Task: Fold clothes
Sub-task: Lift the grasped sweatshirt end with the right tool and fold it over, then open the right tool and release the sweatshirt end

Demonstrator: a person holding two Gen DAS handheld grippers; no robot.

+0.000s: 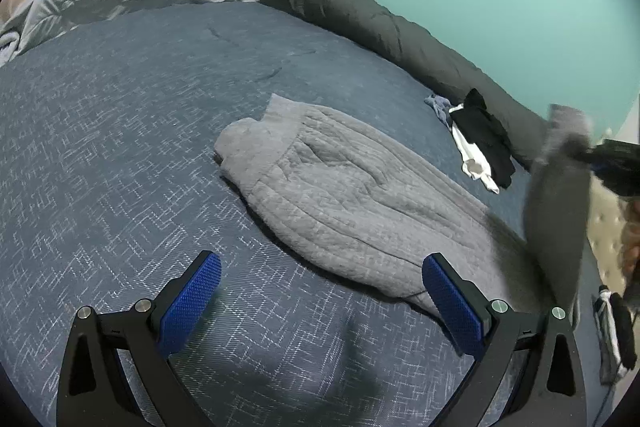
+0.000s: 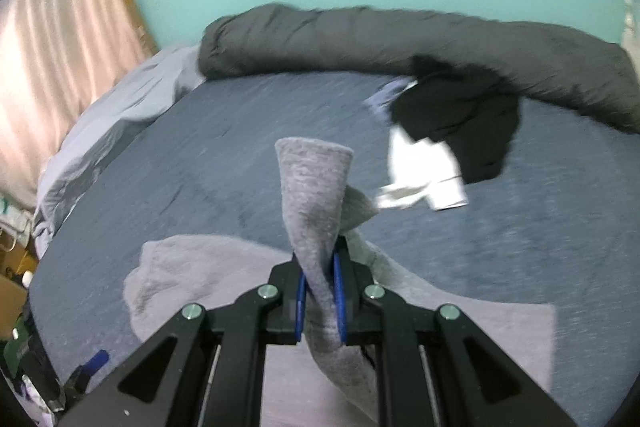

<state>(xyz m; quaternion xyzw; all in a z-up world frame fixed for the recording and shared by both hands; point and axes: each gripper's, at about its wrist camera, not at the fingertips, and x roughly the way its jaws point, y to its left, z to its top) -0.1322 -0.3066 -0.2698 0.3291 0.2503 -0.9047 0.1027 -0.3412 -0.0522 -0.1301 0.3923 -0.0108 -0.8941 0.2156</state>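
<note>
The right gripper (image 2: 320,291) has its jaws clenched on a sleeve (image 2: 316,187) of the grey sweater (image 1: 344,199), which lies on the bed (image 1: 120,147). The left gripper (image 1: 320,291) hovers, jaws released.

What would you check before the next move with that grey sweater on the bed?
1. Right gripper has hold of the grey sweater: ok, its pads are shut on a twisted strip of the fabric.
2. Left gripper free to help: ok, open, nothing between its fingers.
3. Sweater body lies flat on the bed cover: ok, mostly spread out.
4. Black and white clothes are out of the way: ok, they lie apart, near the rolled dark blanket.
5. Which part of the sweater is lifted: cannot tell, it is blurred.
</note>
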